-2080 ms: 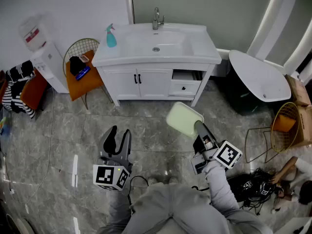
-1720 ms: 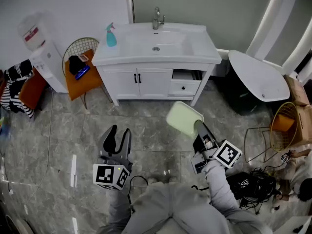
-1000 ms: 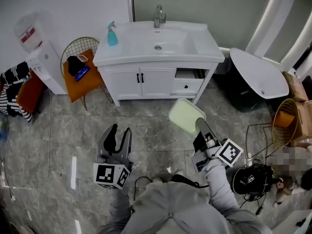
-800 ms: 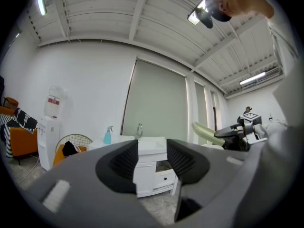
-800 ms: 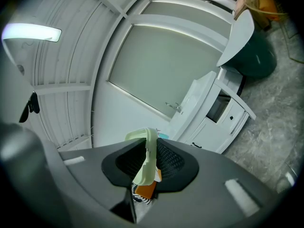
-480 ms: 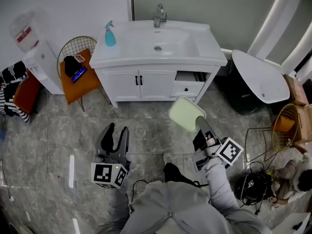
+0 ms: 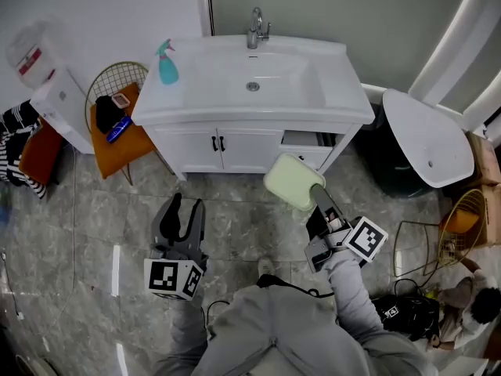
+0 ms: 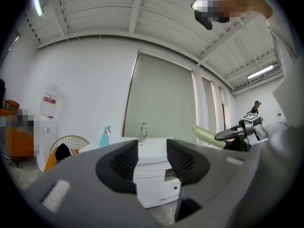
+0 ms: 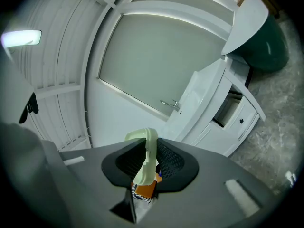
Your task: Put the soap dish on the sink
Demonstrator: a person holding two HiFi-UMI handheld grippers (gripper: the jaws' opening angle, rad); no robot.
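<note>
The soap dish (image 7: 292, 180) is pale green with rounded corners and is held tilted above the grey floor, just in front of the sink cabinet. My right gripper (image 7: 316, 197) is shut on its near edge; in the right gripper view the dish (image 9: 147, 152) stands edge-on, pinched between the jaws of that gripper (image 9: 151, 161). The white sink (image 7: 338, 78) with a chrome faucet (image 7: 257, 28) stands ahead. My left gripper (image 7: 182, 207) hovers over the floor at the left, open and empty. In the left gripper view the sink (image 8: 151, 174) shows between that gripper's (image 8: 152, 150) parted jaws.
A teal spray bottle (image 7: 166, 63) stands on the counter's left end. One drawer (image 7: 307, 139) of the cabinet is pulled out. An orange wire chair (image 7: 117, 130) with dark items and a water dispenser (image 7: 41, 75) stand left. A white oval tub (image 7: 429, 138), a wire basket (image 7: 463, 218) and cables (image 7: 403, 310) lie right.
Both grippers have moved forward toward the sink cabinet, which now looms larger and nearer. The right gripper has kept its hold on the soap dish; the left has stayed open.
</note>
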